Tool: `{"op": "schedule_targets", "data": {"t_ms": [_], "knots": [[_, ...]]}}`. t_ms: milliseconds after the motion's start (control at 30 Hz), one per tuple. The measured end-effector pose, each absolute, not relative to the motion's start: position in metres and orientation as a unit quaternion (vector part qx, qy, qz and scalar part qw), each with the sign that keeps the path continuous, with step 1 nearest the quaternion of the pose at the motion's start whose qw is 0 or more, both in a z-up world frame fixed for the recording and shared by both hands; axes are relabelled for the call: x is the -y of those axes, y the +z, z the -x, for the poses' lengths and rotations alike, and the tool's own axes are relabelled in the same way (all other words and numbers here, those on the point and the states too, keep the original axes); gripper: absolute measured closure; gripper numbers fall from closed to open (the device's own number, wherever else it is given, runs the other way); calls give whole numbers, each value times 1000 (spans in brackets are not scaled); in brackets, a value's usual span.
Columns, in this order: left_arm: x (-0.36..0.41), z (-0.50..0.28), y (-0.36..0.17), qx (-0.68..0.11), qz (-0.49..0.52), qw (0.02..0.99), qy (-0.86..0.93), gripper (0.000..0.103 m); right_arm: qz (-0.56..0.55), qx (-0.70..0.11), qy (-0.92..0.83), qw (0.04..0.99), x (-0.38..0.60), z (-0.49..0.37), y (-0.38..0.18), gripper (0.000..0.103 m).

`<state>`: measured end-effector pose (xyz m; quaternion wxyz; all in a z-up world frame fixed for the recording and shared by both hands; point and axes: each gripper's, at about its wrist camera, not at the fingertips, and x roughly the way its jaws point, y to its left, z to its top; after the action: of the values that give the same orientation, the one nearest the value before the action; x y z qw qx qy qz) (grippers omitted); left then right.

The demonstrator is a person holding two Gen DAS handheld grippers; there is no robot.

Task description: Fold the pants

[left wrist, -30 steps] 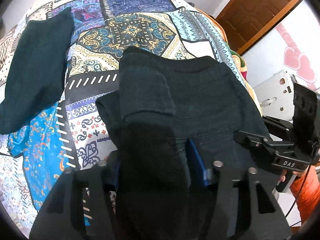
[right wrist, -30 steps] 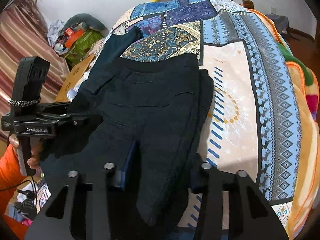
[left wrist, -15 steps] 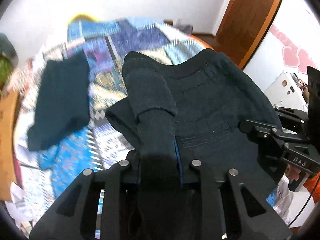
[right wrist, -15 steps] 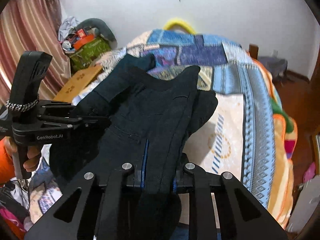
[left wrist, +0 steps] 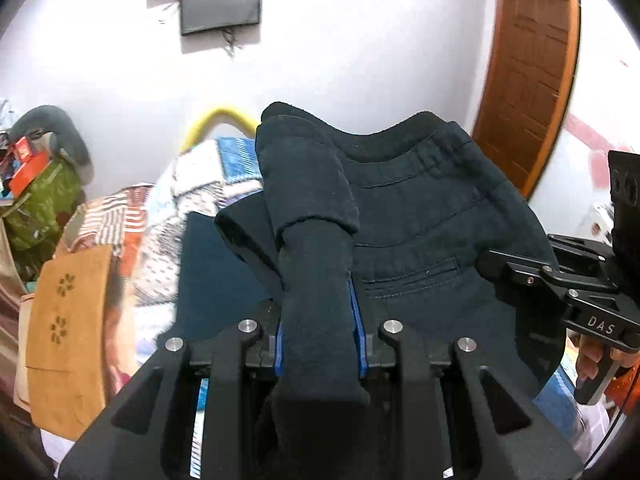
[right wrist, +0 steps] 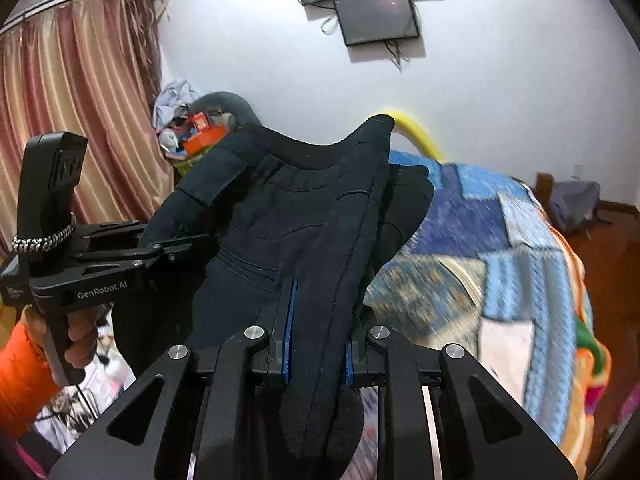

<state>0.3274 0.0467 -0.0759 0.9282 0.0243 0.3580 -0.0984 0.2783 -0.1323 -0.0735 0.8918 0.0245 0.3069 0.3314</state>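
Observation:
Dark navy pants [left wrist: 420, 208] hang lifted above the bed, stretched between both grippers, with the elastic waistband [left wrist: 400, 148] at the far end. My left gripper [left wrist: 318, 332] is shut on a bunched fold of the fabric near the pants' left edge. My right gripper [right wrist: 316, 344] is shut on the seam edge of the pants [right wrist: 304, 216] on their right side. Each gripper also shows in the other's view: the right gripper [left wrist: 516, 272] at the right, the left gripper [right wrist: 168, 252] at the left, held by a hand in an orange sleeve [right wrist: 24, 368].
Under the pants lies the bed with a patchwork blanket [right wrist: 500, 260]. A second dark folded garment [left wrist: 212, 264] lies on it to the left. A brown cloth [left wrist: 68, 328], clutter [left wrist: 36, 184] and a curtain [right wrist: 80, 120] stand left; a wooden door [left wrist: 524, 80] right.
Both grippers have closed on the pants and risen, lifting them off the blanket. Both views have tilted up from the bed toward the white wall.

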Motion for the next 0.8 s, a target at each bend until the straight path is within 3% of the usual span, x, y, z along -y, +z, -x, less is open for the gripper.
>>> {"op": "schedule_targets", "data": {"t_ms": [300,600,800], "knots": [[-125,-406,-102,-361,3,931,-51,77,-38,-318,345,882,56,-351,-97,87],[-179,-490,-207,-436,24,899,-17,75,-37,-392,343,853,1,-421,-183,87],[-211,-520,-288,-495,61,867,0,64,11,-425,306,852,-18,-436,-231,83]]}}
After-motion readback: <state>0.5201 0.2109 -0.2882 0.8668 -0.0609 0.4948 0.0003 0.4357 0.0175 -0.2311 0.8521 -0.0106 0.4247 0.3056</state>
